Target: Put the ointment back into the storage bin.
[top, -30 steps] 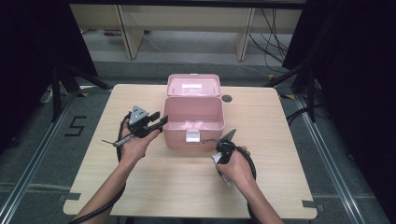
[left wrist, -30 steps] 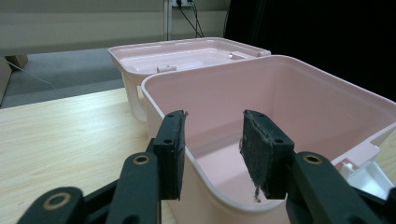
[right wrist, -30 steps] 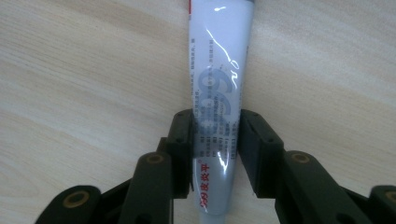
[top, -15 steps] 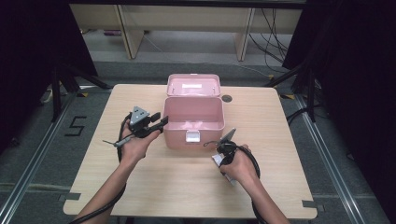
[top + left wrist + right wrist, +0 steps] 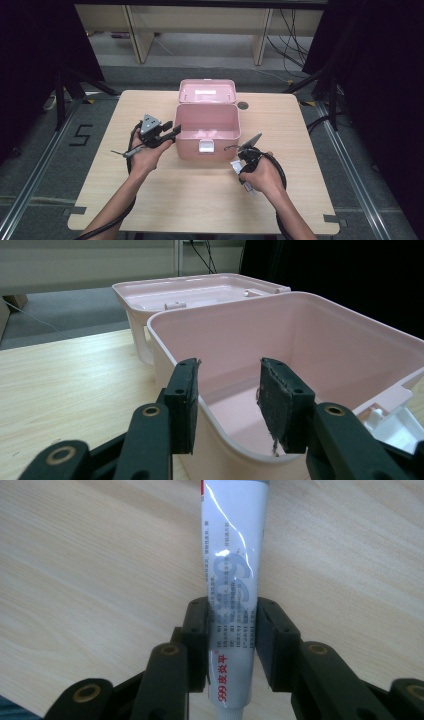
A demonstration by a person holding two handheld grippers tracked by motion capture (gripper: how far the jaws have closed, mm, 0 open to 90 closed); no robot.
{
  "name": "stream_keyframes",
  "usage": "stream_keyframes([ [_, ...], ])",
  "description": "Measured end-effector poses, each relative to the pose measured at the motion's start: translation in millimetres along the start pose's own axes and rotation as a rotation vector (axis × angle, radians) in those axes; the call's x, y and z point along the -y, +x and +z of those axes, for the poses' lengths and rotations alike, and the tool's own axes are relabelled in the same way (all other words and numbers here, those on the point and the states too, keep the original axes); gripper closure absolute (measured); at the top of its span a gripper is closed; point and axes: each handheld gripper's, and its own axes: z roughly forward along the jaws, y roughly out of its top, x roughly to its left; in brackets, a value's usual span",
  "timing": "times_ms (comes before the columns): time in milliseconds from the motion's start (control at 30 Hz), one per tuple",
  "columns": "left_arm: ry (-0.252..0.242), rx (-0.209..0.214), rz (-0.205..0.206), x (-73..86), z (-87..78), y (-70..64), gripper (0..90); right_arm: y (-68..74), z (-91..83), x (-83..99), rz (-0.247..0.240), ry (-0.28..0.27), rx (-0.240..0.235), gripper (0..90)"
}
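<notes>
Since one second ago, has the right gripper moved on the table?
No. In the high view the right gripper sits at the same spot right of the pink box's front latch, shut on the white tube.

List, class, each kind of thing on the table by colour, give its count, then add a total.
Pink box, lid open: 1
White tube, clamped in the right gripper: 1
Black grippers, the left gripper open at the box wall: 2
Total: 4

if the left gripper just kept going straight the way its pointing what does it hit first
Most likely the pink box: the left gripper has its open jaws straddling the near wall, so the rim would meet it first, though depth is hard to judge.
</notes>
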Motion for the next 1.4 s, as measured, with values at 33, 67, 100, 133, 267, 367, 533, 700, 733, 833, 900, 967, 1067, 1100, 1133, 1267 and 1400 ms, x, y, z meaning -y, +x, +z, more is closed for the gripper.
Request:
stream_keyframes([
  [33,0.0,0.0,0.0,-0.1,-0.1,0.1,59.2,1.1,-1.0,0.5,0.012,-0.015,0.003,69.5],
  [67,-0.001,-0.001,-0.001,-0.1,-0.1,0.3,59.2,-0.3,-3.6,0.0,0.002,0.001,-0.005,69.5],
  [100,-0.001,-0.002,-0.001,-0.2,-0.2,0.4,59.2,-2.4,-4.1,-0.2,-0.015,-0.013,0.002,69.5],
  [133,-0.001,-0.002,-0.001,-0.2,-0.2,0.5,59.2,-0.2,-5.9,0.0,0.03,0.0,0.0,69.5],
  [267,0.0,-0.003,-0.002,-0.3,-0.3,0.8,59.1,-3.9,-10.2,-0.4,0.036,-0.017,0.006,69.5],
  [367,-0.001,-0.003,-0.002,-0.3,-0.3,0.8,59.1,-8.2,-13.1,-1.2,0.025,-0.042,-0.002,69.5],
  [533,0.0,-0.002,-0.004,0.4,0.5,0.4,58.8,-10.1,-24.1,-3.6,0.096,-0.025,0.007,69.5],
  [700,-0.002,-0.001,-0.006,0.4,0.7,0.2,58.8,-16.5,-32.6,-5.8,0.096,-0.054,0.012,69.5],
  [733,-0.002,-0.002,-0.006,0.3,0.5,0.2,58.9,-16.1,-34.5,-6.3,0.102,-0.072,0.021,69.5],
  [833,-0.001,-0.004,-0.006,-0.1,0.3,0.6,58.9,-16.8,-41.1,-7.4,0.137,-0.063,0.022,69.5],
  [900,-0.002,-0.004,-0.007,-0.4,0.3,0.8,58.8,-18.4,-43.6,-8.3,0.142,-0.078,0.028,69.5],
  [967,-0.002,-0.004,-0.006,-0.6,0.4,0.6,58.8,-16.5,-46.3,-9.6,0.176,-0.074,0.026,69.5],
  [1067,-0.002,-0.002,-0.003,-0.9,0.5,0.4,58.8,-20.4,-49.8,-11.9,0.172,-0.086,0.025,69.5],
  [1100,-0.002,-0.002,-0.002,-1.1,0.7,0.4,58.8,-21.5,-50.5,-12.5,0.16,-0.091,0.027,69.5],
  [1133,-0.002,-0.002,-0.002,-1.3,0.7,0.4,58.8,-20.4,-52.9,-13.9,0.182,-0.081,0.029,69.5],
  [1267,-0.002,-0.001,-0.003,-1.5,0.7,0.2,58.8,-21.6,-58.0,-17.9,0.211,-0.093,0.023,69.5],
  [1400,-0.001,-0.001,-0.002,-1.5,0.5,0.8,58.9,-24.3,-60.4,-20.4,0.213,-0.107,0.026,69.5],
])
